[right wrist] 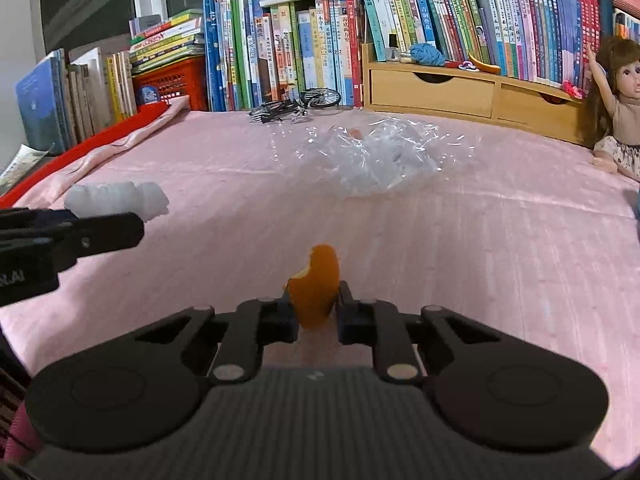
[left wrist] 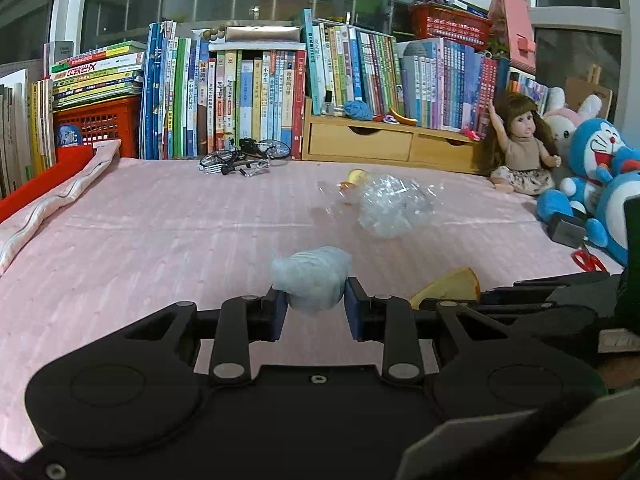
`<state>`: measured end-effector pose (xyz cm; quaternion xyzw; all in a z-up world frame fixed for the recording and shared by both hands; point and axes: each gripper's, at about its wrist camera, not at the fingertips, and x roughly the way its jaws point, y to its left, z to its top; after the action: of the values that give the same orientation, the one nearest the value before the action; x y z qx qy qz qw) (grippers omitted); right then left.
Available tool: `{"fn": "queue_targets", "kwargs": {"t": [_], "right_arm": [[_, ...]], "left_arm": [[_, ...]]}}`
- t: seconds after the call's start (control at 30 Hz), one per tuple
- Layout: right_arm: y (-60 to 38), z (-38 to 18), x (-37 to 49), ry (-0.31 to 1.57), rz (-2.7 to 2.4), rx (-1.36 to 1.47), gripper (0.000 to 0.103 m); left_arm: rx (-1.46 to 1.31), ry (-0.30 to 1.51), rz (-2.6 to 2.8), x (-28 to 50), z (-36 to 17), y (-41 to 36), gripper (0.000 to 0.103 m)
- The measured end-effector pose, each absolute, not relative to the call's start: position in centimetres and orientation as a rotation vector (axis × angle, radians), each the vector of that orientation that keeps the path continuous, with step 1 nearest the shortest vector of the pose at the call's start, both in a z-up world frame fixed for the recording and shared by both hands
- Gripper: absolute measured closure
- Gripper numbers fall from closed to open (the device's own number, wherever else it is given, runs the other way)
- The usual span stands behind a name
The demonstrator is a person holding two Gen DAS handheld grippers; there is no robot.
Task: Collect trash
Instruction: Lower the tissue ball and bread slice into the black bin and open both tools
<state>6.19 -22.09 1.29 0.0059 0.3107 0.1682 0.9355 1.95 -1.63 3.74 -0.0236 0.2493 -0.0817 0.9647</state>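
Left gripper (left wrist: 316, 308), jaws narrowed onto a crumpled white wad (left wrist: 310, 280) that bulges forward past the 2 blue pads (left wrist: 280, 312); the wad is clear of the pink cloth (left wrist: 160, 232). Right gripper (right wrist: 316, 314), jaws pinched on an orange peel (right wrist: 316, 284) standing upright between the fingers, its bitten edge on the left. In the right wrist view the left gripper enters from the left edge, apart from the right one, its wad (right wrist: 116, 200) ahead of the finger. Ahead of both, near the middle of the cloth, lies a clear plastic bag (left wrist: 394, 208), crumpled, with an orange scrap (left wrist: 346, 188) at its far left edge; whether the scrap is inside cannot be told. Nothing lies on the cloth between the grippers and the bag. Beyond it, a toy bicycle (left wrist: 244, 158) lies on its side before a row of books (left wrist: 248, 96); a wooden drawer unit (left wrist: 384, 140) stands to the right. Right edge: a doll (left wrist: 522, 148), 2 blue plush toys (left wrist: 592, 168) and red scissors (left wrist: 588, 260). Left edge: a red crate (left wrist: 100, 124) and a folded pink cloth roll (left wrist: 60, 196).
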Motion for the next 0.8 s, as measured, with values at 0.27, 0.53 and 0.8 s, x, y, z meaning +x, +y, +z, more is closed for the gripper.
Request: {"fn": "queue_targets", "kwargs": {"t": [0.27,0.53,0.8], "right_arm": [[-23.5,2.1,0.1,0.639,0.417,0.046,0.083],[-25.1,1.2,-6.7,0.706,0.486,0.077,0.083],[-25.4,-2.3,-10.8,0.830,0.486,0.072,0.083]], "left_arm": [[-0.108,0.506,-0.193,-3.7,3.3,-1.2,0.075],[-0.156,0.653,-0.257,-10.8,0.9,-0.5,0.075],[-0.097,0.871,-0.275,-14.1,-3.1,-0.8,0.075]]}}
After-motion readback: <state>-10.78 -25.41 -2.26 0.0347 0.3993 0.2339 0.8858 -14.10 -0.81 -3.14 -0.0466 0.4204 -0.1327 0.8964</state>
